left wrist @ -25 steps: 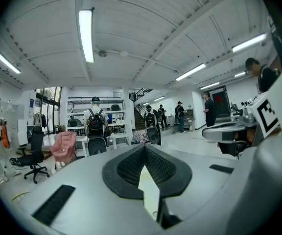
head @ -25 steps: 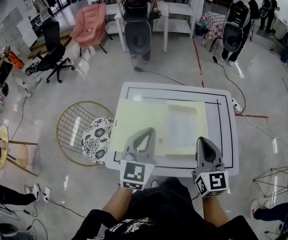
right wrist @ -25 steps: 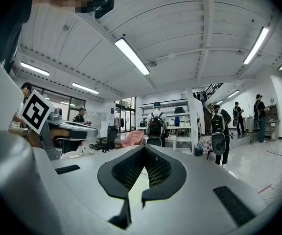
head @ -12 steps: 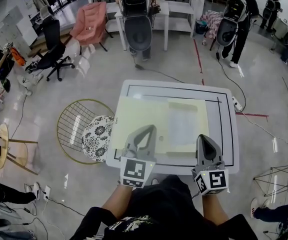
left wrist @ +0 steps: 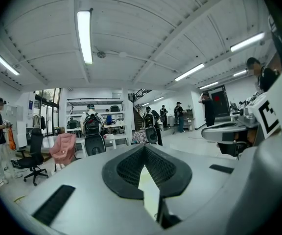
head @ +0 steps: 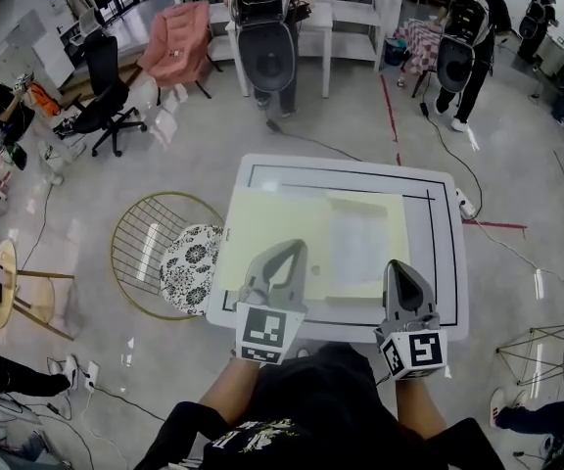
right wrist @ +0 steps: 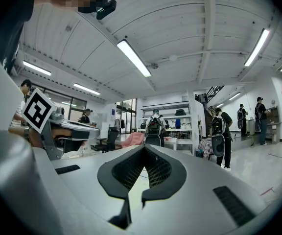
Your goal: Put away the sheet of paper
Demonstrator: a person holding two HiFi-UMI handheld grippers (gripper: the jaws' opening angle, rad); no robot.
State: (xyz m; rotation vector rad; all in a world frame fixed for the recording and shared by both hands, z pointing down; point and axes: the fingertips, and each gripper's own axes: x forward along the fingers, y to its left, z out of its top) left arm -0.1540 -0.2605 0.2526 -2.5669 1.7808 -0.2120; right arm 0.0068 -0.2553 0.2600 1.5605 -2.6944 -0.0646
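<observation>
A pale, whitish sheet of paper [head: 360, 246] lies flat on a light yellow mat [head: 272, 228] on the white table [head: 446, 262]; the sheet covers the mat's right half. My left gripper [head: 285, 254] hovers over the mat's near edge, left of the sheet, with its jaws shut and nothing between them. My right gripper [head: 399, 268] hangs over the table's near edge just below the sheet's right corner, also shut and empty. In the left gripper view the dark pads [left wrist: 131, 168] meet at the tip. The right gripper view shows its pads [right wrist: 126, 170] together too.
A round wire chair with a patterned cushion [head: 182, 267] stands against the table's left side. A power strip and cable [head: 464, 206] lie on the floor at the right. Behind the table stand people with backpacks [head: 267, 37], a pink armchair [head: 176, 47] and a black office chair [head: 101, 96].
Both grippers stay where they were. Only the people in the background have shifted a little.
</observation>
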